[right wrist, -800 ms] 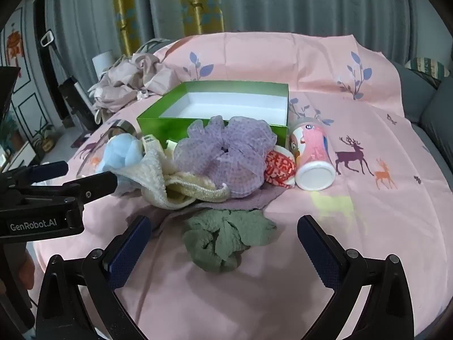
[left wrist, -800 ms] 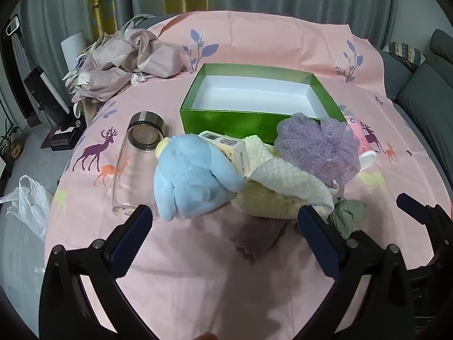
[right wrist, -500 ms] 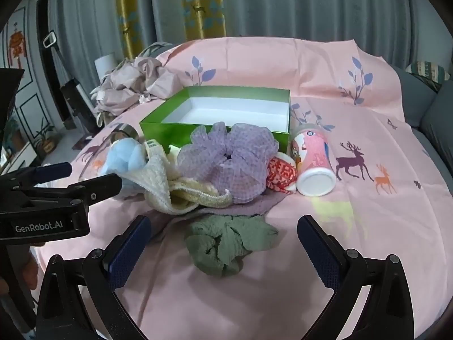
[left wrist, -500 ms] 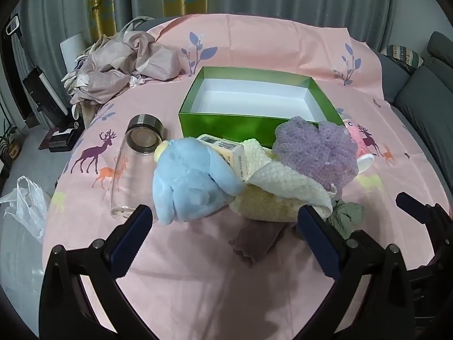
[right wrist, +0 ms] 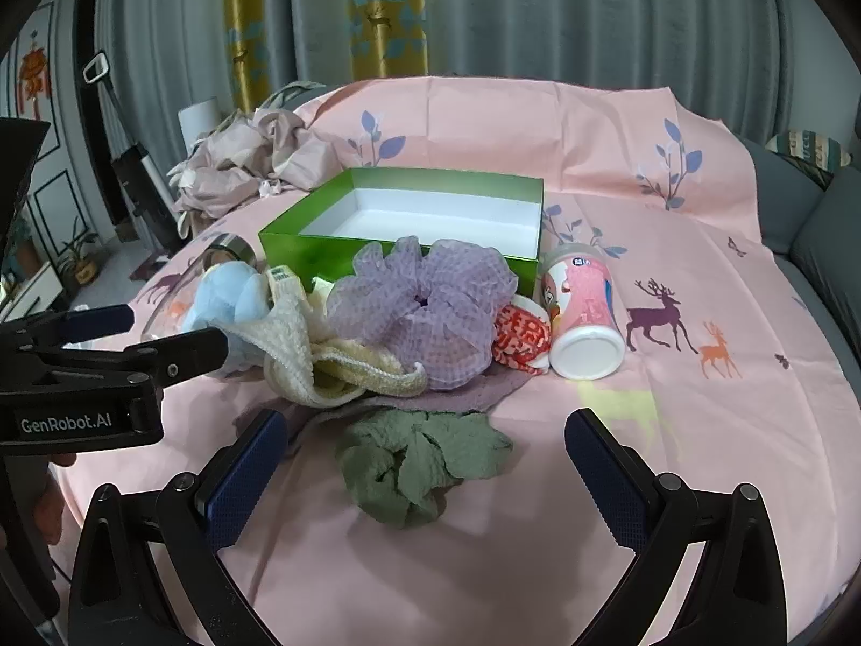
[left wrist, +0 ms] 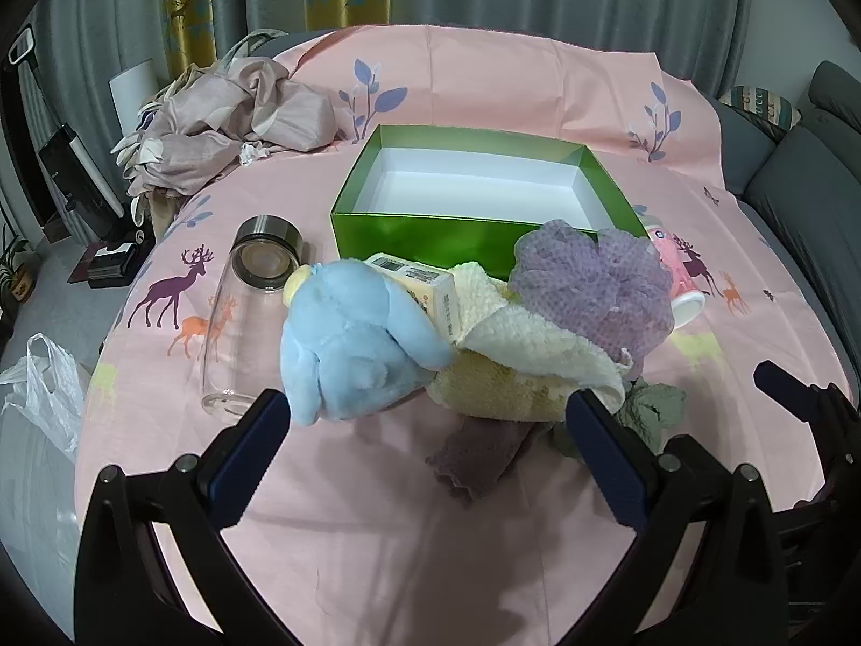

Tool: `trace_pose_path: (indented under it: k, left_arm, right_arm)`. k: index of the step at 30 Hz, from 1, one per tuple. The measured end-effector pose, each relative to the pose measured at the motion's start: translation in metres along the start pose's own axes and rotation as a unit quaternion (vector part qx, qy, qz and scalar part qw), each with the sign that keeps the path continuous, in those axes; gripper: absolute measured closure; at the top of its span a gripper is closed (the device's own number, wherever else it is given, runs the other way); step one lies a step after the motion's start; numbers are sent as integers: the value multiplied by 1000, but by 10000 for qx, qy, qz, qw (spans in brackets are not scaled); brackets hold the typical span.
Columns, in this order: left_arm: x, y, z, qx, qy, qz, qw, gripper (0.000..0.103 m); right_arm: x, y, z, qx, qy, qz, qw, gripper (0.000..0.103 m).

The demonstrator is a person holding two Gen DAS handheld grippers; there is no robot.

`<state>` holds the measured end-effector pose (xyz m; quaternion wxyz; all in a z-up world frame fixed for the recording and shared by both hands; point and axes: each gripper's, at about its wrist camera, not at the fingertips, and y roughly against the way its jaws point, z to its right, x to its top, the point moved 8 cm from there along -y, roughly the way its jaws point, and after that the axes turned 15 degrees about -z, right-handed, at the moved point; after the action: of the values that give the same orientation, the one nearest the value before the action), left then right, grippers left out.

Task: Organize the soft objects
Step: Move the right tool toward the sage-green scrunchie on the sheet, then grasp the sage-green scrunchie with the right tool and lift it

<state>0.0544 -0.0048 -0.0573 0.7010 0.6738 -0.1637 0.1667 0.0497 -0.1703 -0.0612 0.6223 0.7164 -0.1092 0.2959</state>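
Both our grippers hang above the near edge of the pile with jaws spread as wide as they go and nothing between them: the left gripper (left wrist: 425, 425) faces the fluffy light-blue plush toy (left wrist: 355, 344), the right gripper (right wrist: 425, 441) the crumpled sage-green cloth scrunchie (right wrist: 420, 457).

The soft things lie heaped just in front of the open green cardboard box (left wrist: 479, 199), which looks empty with its white inside bare. Among them are the lilac mesh bath puff (right wrist: 425, 312), a cream-and-yellow knitted towel (left wrist: 516, 355) and a mauve cloth (left wrist: 479, 457) partly buried under the heap.

The risks, as we judge them, come from the tangle. The small white carton (left wrist: 425, 290) is wedged between the plush toy and the towel, so lifting either could drag it along or tip it into the box with the soft items. The clear glass bottle (left wrist: 242, 317) lies on its side touching the plush toy; a sideways nudge could roll it toward the edge. The pink printed plastic cup (right wrist: 581, 312), also on its side beside the puff, could roll likewise. A shallow pinch on the puff or scrunchie may slip off.

The surface is round and draped in a pink deer-and-leaf printed cloth (right wrist: 699, 269), with a heap of beige fabric (left wrist: 226, 118) at its far left. Grey curtains with yellow panels (right wrist: 387, 11) hang behind, and a grey sofa (left wrist: 807, 172) stands to the right.
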Motion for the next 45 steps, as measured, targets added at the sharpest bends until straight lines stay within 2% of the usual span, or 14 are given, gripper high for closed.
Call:
trace_pose_path:
  k: [7,11,14,18,24,32,38,41,45]
  left_arm:
    - [-1,-2,2,7,-8,-7,10000,1]
    - [-2,-4,4,-38,-18,-18,10000,1]
    - [-3,-6,3,-255,31,-97,9996,1]
    - [-10,-9,2,-719,119,-216,9971,1]
    - [-16,-14,3,-1053,242,-311,9937,1]
    - [-20,-11,11,-961,119,-298,9949,1]
    - [-26,-11,27,-985,-61,-434,9942,1]
    - [-29,-14,34,-852,-170,-510,9949,1]
    - [-32,-20,47,-1138,-249,-692,9908,1]
  right_arm:
    - [2,4,2,119,-32,265,9996,0]
    - [1,2,-6,284,165,354,9988,0]
    - [-1,-2,-8,300,278,239,9989,0]
    - [-5,-2,3,409,86,148,9990,0]
    - [-13,2,14,-73,390,179,9991,0]
    - [-17,-2,26,123,212,105,9996,0]
    - [-19,-3,25,185,229,133,9995,0]
    - [-20,-4,27,224,172,117,9995,0]
    - [-24,-7,38,377,-19,25,9993,0]
